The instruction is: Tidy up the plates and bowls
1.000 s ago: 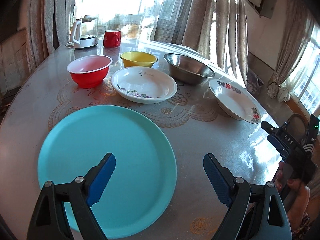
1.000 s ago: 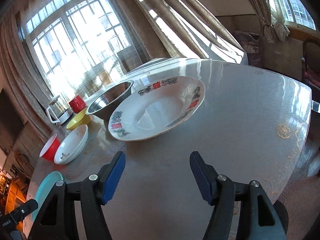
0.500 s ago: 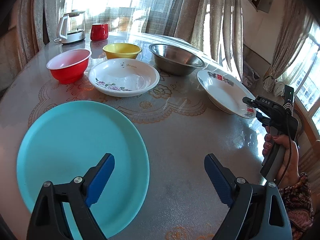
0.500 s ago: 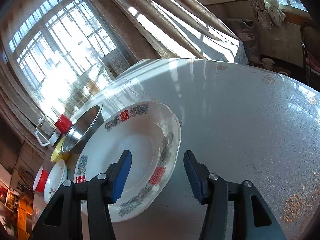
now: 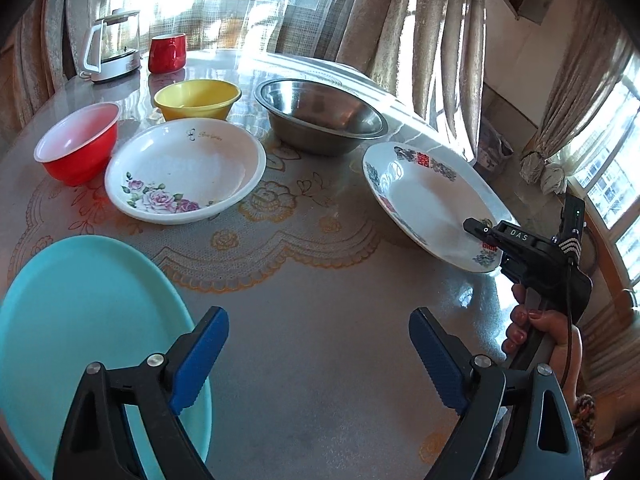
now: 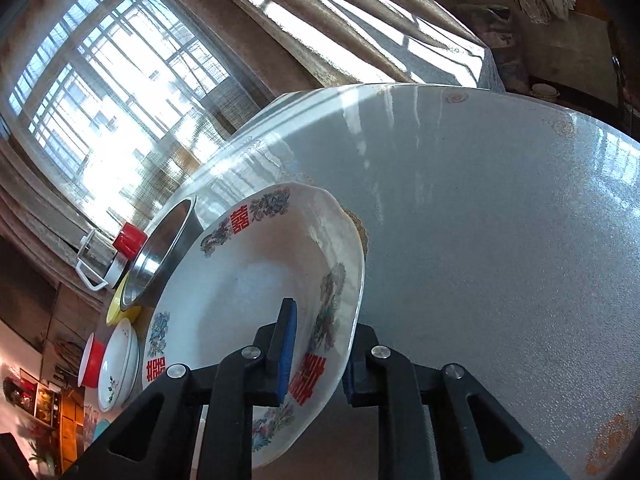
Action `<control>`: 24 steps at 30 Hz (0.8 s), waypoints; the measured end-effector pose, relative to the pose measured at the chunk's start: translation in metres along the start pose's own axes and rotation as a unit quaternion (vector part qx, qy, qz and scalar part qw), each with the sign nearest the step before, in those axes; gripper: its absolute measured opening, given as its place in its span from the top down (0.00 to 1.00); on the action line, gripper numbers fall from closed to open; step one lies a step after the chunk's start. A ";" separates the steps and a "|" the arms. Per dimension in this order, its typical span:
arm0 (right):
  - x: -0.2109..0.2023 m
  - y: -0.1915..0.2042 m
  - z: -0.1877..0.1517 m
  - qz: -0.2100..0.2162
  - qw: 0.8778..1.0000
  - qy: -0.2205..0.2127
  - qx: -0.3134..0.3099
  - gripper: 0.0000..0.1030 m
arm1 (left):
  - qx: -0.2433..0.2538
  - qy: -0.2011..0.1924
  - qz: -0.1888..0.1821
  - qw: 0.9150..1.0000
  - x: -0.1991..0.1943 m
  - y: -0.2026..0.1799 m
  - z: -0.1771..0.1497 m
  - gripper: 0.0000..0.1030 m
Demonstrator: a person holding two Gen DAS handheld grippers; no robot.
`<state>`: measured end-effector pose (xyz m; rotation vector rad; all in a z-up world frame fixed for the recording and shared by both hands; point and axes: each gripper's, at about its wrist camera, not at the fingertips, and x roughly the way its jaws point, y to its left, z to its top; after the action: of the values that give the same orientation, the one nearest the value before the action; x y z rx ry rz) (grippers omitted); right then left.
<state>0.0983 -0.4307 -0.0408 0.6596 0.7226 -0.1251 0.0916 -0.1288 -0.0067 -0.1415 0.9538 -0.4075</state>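
Note:
A white plate with red characters (image 6: 248, 280) lies at the right of the round table, seen too as the white plate (image 5: 424, 200). My right gripper (image 6: 318, 344) is closing its jaws on the plate's near rim, one blue pad (image 6: 286, 340) on the inside and the other under the rim. In the left wrist view a hand holds the right gripper (image 5: 486, 246) at that rim. My left gripper (image 5: 320, 356) hangs open over bare table, right of a turquoise plate (image 5: 80, 340). Further back stand a floral plate (image 5: 184, 168), a red bowl (image 5: 76, 148), a yellow bowl (image 5: 196, 98) and a steel bowl (image 5: 320, 116).
A glass kettle (image 5: 112, 46) and a red mug (image 5: 168, 53) stand at the table's far edge by the curtained window. The steel bowl (image 6: 160, 252) sits just beyond the held plate. The table edge (image 5: 532, 344) runs close behind the right hand.
The right gripper moved in over the white plate's rim and its jaws narrowed from wide apart to clamping it. The left gripper drifted right, off the turquoise plate.

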 end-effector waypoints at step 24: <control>0.002 -0.010 0.000 0.030 0.999 0.003 0.026 0.88 | 0.024 0.001 -0.011 1.000 0.114 -0.059 0.084 0.35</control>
<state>0.0971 -0.4383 -0.0469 0.7317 0.7072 -0.0877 0.2021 -0.2338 -0.0279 -0.1077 0.9449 -0.4519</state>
